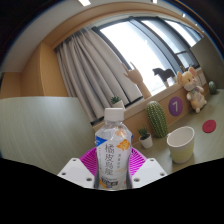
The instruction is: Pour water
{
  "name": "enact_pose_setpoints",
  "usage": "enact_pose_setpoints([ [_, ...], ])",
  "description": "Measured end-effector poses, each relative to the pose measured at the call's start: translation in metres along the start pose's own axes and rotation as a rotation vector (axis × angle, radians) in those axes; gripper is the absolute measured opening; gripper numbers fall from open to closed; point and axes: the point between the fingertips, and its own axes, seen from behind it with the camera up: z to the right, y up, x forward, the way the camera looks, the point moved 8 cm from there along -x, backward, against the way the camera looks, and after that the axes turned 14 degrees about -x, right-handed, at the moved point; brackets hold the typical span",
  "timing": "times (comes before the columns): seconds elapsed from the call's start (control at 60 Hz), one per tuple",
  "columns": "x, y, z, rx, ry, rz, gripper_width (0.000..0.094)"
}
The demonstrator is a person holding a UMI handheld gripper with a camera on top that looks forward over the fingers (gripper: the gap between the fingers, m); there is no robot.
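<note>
Tool point(111, 163) clamped on bottle point(112, 145) | white cup point(181, 143) beyond, right

the fingers point(111, 165) clamp an upright bottle point(112, 150), with a white cup point(181, 143) beyond to the right.

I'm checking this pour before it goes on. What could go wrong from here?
The bottle sits between the gripper fingers and appears still capped, so tipping it now may pour nothing. The white cup stands off to the side; a swing toward it might brush the small potted cactus between them.
</note>
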Motion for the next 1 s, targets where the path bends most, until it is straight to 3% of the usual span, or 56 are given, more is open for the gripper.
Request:
enact_pose_setpoints([
  [0.183,0.015,0.041,0.03,0.561,0.041,0.125,0.0364],
  [0.367,0.027,0.046,0.059,1.079,0.05,0.188,0.0363],
  [0.75,0.043,0.046,0.108,1.812,0.068,0.463,0.0362],
  [1.0,0.043,0.041,0.114,1.887,0.053,0.462,0.0364],
])
